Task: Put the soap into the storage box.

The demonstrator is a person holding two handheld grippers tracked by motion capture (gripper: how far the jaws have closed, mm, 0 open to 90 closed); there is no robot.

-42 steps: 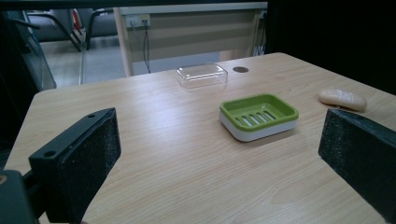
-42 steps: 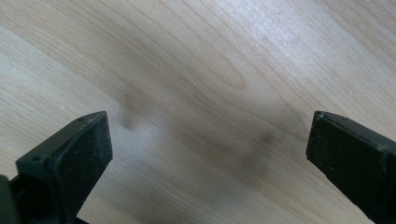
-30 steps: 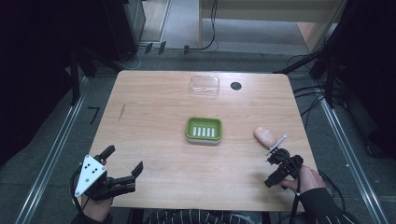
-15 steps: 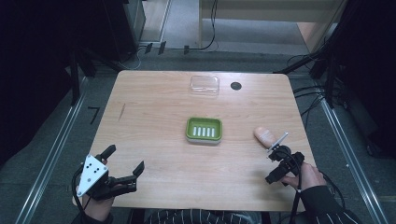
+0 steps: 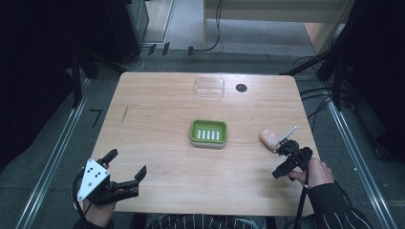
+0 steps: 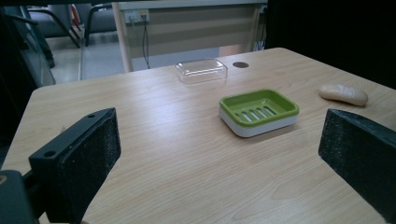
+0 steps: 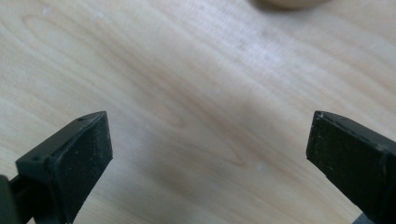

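A green soap dish with a slotted bottom and white base sits mid-table, empty. A beige soap bar lies to its right. My right gripper is held just on the near side of the soap, open and tilted down at the wood. In the right gripper view its jaws stand wide apart over bare table, and the soap's edge shows at the top. My left gripper rests open at the near left corner. In the left gripper view it faces the dish and soap.
A clear plastic lid lies near the far edge, with a black round hole in the table just right of it. Cables and dark equipment stand on the floor around the table.
My right gripper has edged forward toward the soap bar. The left gripper has hardly moved.
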